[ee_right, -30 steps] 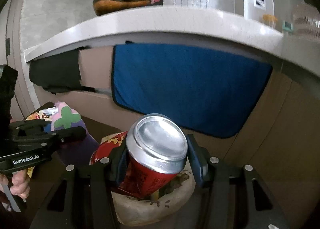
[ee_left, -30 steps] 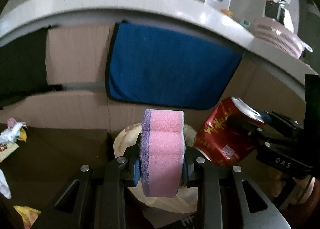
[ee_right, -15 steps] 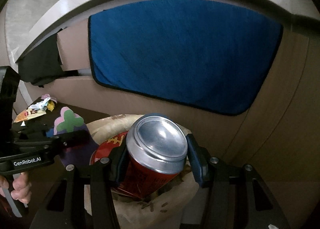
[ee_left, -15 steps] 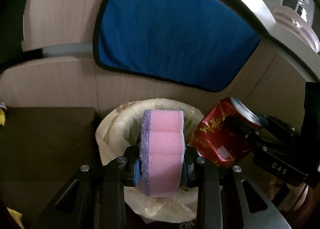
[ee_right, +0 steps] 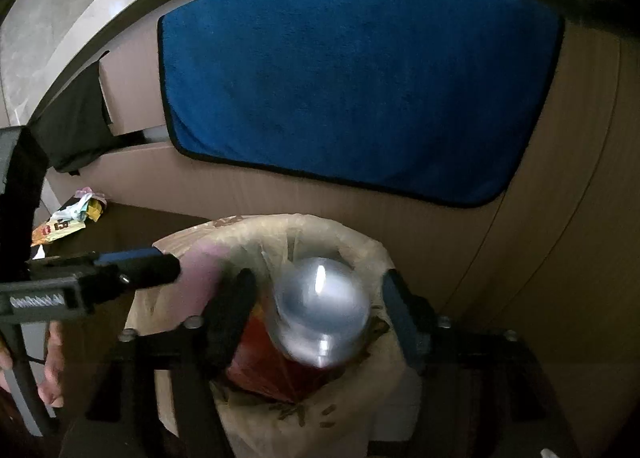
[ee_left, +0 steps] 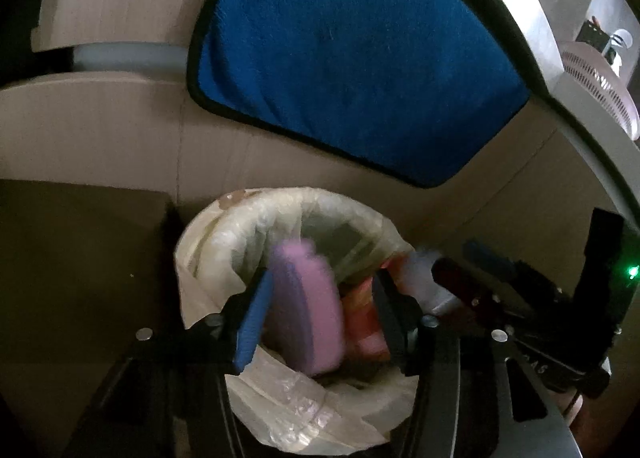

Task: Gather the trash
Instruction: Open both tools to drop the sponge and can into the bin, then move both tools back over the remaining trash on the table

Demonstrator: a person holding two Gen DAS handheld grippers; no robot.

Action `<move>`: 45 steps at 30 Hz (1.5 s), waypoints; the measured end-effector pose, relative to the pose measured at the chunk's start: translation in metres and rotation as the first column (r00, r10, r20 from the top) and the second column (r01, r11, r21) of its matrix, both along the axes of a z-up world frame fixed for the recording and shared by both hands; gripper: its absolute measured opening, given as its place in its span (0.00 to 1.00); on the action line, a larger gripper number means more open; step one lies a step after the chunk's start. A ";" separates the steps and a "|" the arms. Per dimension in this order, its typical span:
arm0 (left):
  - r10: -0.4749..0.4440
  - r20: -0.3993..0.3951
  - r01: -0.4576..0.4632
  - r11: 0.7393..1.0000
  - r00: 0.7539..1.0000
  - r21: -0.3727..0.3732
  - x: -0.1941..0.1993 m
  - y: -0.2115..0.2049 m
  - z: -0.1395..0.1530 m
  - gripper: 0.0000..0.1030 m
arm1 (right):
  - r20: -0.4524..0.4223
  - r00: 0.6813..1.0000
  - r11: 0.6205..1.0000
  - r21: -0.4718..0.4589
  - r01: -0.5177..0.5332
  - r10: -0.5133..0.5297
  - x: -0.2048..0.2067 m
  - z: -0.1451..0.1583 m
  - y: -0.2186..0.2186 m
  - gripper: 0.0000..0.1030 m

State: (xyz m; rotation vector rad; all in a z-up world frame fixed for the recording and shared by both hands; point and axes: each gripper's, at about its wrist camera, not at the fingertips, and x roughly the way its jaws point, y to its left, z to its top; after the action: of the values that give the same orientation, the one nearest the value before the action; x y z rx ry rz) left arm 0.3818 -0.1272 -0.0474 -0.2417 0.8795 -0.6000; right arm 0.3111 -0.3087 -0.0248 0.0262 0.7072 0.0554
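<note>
Both grippers, the left gripper (ee_left: 320, 314) and the right gripper (ee_right: 316, 318), are opening and have just let go, so the pink sponge (ee_left: 308, 310) and the red can (ee_right: 316, 322) between their fingers are falling into the trash bag (ee_left: 280, 214) right below.

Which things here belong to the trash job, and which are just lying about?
Job: pink sponge, red can, lined bin, wrappers, left tongs and right tongs, both opening.

Lying about: blue towel, black cloth, pink basket.
</note>
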 end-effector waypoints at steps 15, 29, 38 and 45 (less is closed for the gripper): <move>0.128 0.078 -0.134 0.987 0.989 0.085 -0.053 0.089 0.019 0.52 | -0.010 0.999 0.995 0.090 0.045 -0.044 -0.020 0.004 0.006 0.64; 0.410 0.167 -0.430 0.897 0.897 0.107 -0.125 0.295 0.043 0.52 | 0.008 0.990 0.979 0.146 -0.142 0.142 -0.031 0.038 0.142 0.64; 0.490 0.212 -0.523 0.839 0.845 0.147 -0.173 0.378 0.052 0.52 | 0.018 0.963 0.949 0.163 -0.268 0.269 -0.031 0.044 0.230 0.64; 0.543 0.205 -0.570 0.815 0.814 0.103 -0.193 0.417 0.049 0.52 | -0.008 0.939 0.928 0.159 -0.337 0.343 -0.032 0.026 0.281 0.64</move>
State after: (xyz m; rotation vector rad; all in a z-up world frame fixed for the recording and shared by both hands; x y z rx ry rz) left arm 0.1892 0.2895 0.0018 -0.2844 0.6429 0.0075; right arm 0.2795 -0.0279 0.0016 0.0540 0.7363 0.4450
